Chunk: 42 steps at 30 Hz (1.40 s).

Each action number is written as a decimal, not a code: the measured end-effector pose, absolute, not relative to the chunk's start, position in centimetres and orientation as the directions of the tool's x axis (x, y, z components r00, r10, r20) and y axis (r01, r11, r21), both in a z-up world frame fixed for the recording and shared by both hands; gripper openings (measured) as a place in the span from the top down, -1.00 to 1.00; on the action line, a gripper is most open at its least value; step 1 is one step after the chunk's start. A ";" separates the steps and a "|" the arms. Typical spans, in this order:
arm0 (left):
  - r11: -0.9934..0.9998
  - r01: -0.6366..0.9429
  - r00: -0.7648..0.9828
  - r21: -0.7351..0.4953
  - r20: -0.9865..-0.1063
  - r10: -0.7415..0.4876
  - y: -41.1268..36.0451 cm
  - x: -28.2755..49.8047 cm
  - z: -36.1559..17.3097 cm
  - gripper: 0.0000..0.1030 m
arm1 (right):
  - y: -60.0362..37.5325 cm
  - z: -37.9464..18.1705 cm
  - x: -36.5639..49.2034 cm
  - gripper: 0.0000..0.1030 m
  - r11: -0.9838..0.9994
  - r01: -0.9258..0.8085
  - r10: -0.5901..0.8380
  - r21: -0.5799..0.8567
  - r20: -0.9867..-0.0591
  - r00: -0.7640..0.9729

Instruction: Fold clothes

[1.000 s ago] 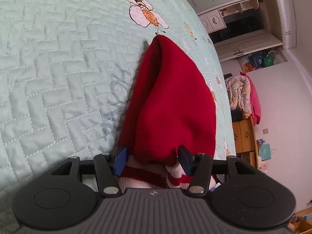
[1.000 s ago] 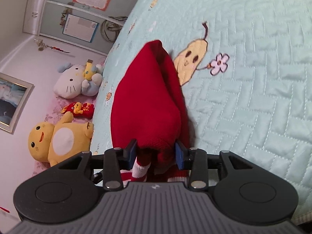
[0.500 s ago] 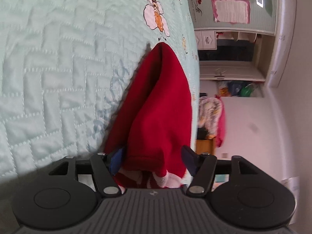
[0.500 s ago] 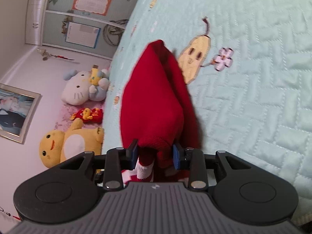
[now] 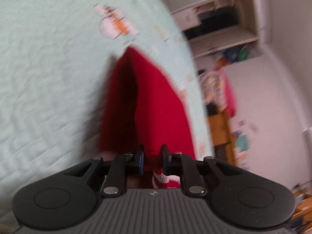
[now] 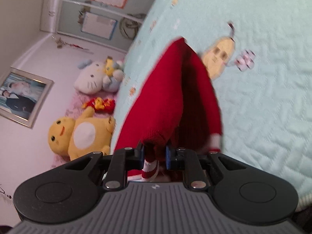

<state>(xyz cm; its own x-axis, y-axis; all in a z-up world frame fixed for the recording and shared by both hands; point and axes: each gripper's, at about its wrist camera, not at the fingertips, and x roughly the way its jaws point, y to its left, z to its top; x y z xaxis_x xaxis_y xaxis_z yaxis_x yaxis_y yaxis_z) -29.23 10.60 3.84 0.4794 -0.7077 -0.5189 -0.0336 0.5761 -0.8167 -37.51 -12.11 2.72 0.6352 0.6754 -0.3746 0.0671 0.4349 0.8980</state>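
A red knit garment [image 5: 156, 105] with red-and-white striped cuffs hangs from both grippers over a pale green quilted bedspread [image 5: 48, 68]. My left gripper [image 5: 152, 156] is shut on its near edge, a striped cuff showing just below the jaws. In the right wrist view the same garment [image 6: 161, 101] stretches away to a point on the bed, and my right gripper [image 6: 155, 154] is shut on its near edge. A striped cuff [image 6: 215, 139] hangs at the garment's right side. Both views are motion-blurred.
The bedspread [image 6: 263, 97] carries cartoon prints, a pear figure [image 6: 220, 56] beside the garment's far tip. Plush toys [image 6: 81, 132] lie on a pink surface left of the bed. Shelves and a wooden cabinet [image 5: 222, 136] stand beyond the bed's right edge.
My left gripper's jaws have closed from wide apart to a narrow grip on the garment. Both views have swung and blurred, and the garment now hangs more spread, showing a dark inner fold.
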 end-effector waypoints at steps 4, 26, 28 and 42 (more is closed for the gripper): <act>0.611 -0.068 0.444 -0.789 -0.572 -0.690 10.2 -29.4 1.2 0.67 | -12.6 -1.0 -38.0 0.64 0.466 0.153 0.651 0.871 -0.455 0.608; 0.740 0.033 0.449 -0.672 -0.652 -0.612 8.5 -28.5 1.6 0.60 | -14.1 8.7 -34.9 0.37 0.631 -0.073 0.557 0.772 -0.386 0.735; 0.746 0.041 0.449 -0.665 -0.655 -0.608 8.2 -28.5 1.7 0.60 | -12.5 10.0 -31.8 0.37 0.593 -0.141 0.599 0.793 -0.317 0.735; 0.769 0.072 0.448 -0.636 -0.668 -0.594 7.4 -28.2 2.6 0.57 | -4.5 0.6 -22.3 1.00 0.705 -0.163 0.585 0.690 -0.434 0.685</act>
<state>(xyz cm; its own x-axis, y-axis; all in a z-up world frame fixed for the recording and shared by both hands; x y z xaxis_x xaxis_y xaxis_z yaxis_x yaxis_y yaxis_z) -28.23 7.40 2.64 0.4485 -0.5942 -0.6676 0.0719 0.7685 -0.6358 -22.33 -4.55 0.61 0.6853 0.5845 -0.4344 -0.1634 0.7047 0.6905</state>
